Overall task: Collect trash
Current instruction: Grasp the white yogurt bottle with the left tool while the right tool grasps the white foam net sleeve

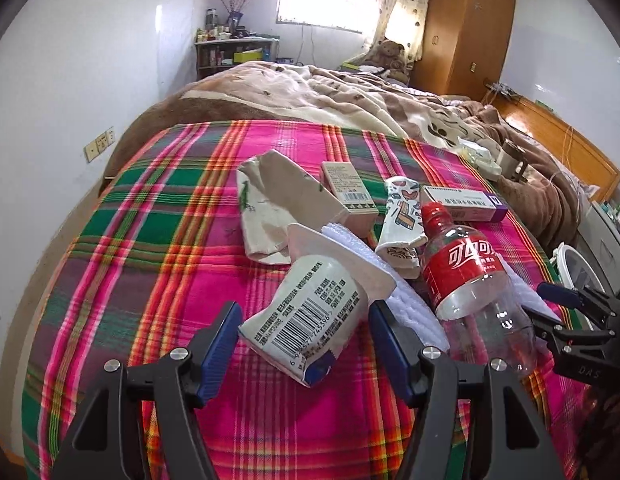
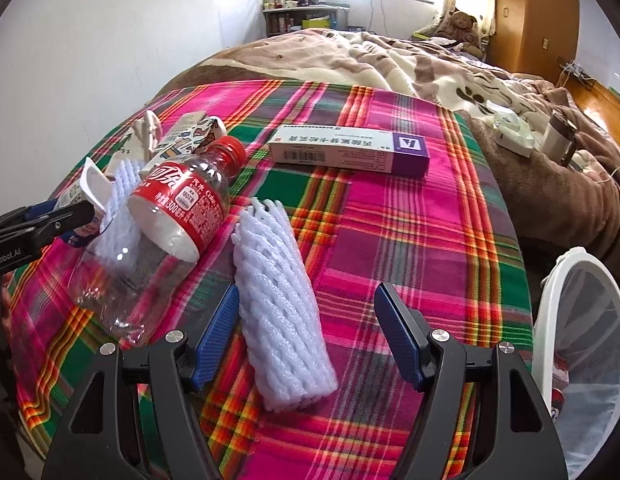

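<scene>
While both grippers are hovering wide open and empty, the pick-up step is just starting.

The left gripper (image 1: 301, 336) is straddling the cup (image 1: 310, 312) on the plaid cloth (image 1: 149, 280), so closing looks next; the right gripper (image 2: 305, 332) is lining up on the foam net (image 2: 281, 312), its fingers not yet touching it. The bottle (image 2: 165, 236) is crowding both; the bin (image 2: 582, 344) is waiting at the right.
</scene>
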{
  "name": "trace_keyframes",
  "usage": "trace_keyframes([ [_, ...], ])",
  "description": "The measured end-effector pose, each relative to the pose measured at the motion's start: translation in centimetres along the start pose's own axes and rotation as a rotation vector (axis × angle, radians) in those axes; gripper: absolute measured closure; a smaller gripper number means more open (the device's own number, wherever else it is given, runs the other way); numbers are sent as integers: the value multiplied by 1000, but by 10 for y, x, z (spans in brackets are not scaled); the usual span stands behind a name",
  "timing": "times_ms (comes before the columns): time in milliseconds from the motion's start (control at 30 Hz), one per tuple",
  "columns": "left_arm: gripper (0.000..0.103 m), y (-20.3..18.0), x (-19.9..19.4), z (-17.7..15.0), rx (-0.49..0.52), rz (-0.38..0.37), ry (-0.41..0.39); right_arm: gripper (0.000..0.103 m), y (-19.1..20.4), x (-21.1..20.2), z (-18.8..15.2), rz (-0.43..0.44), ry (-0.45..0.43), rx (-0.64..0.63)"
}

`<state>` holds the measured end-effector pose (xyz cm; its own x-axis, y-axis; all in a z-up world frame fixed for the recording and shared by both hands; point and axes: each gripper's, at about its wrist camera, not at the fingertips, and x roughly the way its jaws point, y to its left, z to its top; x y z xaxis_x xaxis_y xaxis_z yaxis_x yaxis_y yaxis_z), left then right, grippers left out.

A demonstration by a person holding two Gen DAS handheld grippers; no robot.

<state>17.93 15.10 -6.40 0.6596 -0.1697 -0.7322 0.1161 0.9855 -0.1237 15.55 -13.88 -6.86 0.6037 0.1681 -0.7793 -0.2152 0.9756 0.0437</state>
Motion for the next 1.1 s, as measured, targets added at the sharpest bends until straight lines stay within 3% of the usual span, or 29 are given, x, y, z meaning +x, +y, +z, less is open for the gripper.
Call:
trace_keyframes([
  [267, 38, -12, 3, 1, 45, -42, 18, 32, 0, 5, 0, 11, 16, 0],
  [333, 38, -14, 5, 1, 48, -44, 29, 49, 1, 5, 0, 18, 16, -3],
  [533, 46, -17, 6, 0, 45, -60, 38, 64, 2, 3, 0, 32, 5, -8],
  [1100, 48, -34, -12, -8, 47, -61, -7, 75, -6, -7, -3, 60, -52, 14],
])
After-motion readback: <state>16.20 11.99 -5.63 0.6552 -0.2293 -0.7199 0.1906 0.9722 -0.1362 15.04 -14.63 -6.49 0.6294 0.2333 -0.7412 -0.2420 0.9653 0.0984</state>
